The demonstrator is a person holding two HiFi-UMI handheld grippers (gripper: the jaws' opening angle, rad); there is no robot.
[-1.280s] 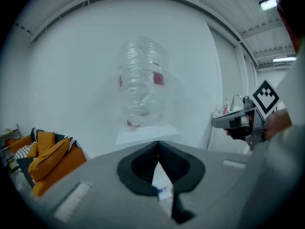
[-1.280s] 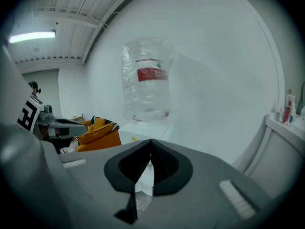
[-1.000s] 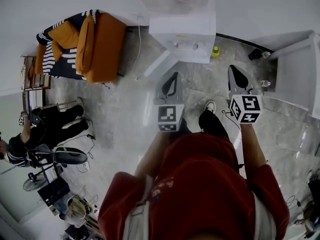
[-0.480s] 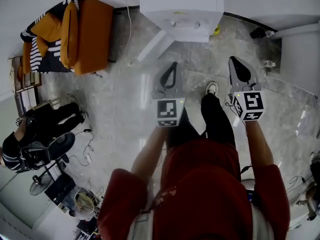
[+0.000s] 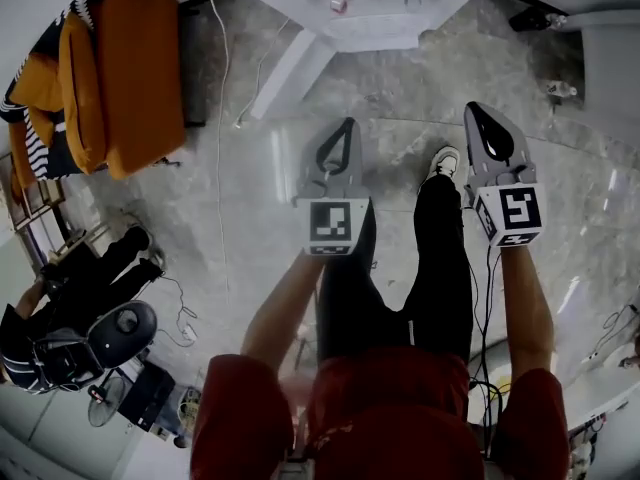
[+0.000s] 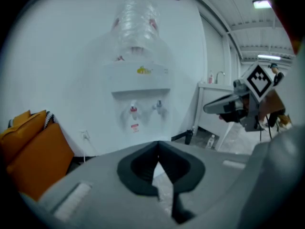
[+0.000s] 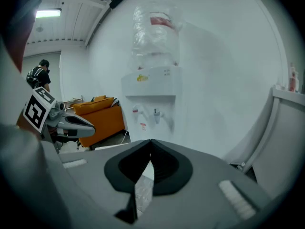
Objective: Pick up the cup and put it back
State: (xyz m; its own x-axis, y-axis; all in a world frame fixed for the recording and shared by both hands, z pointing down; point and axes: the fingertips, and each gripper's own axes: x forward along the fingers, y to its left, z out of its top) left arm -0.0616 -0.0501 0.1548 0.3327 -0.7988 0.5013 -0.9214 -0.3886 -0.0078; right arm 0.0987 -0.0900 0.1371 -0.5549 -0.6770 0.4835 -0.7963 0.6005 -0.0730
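No cup shows in any view. A white water dispenser (image 5: 372, 13) with a clear bottle (image 6: 136, 25) on top stands against the wall ahead; its two taps (image 7: 148, 114) face me. My left gripper (image 5: 347, 123) is held out in front of the person's legs, jaws shut and empty, its tips (image 6: 158, 143) meeting. To its right, at about the same height, my right gripper (image 5: 476, 109) is also shut with nothing in it (image 7: 150, 141). Each gripper shows in the other's view, the right (image 6: 209, 108) and the left (image 7: 90, 126).
An orange sofa (image 5: 120, 78) stands at the left wall. A person sits on a chair (image 5: 60, 313) at lower left among cables. A white counter (image 5: 612, 58) is at the right, a small bottle (image 5: 560, 90) on the marble floor beside it.
Both grippers have sunk lower, still shut and side by side. In the head view the dispenser has slid to the top edge and the person's legs now show.
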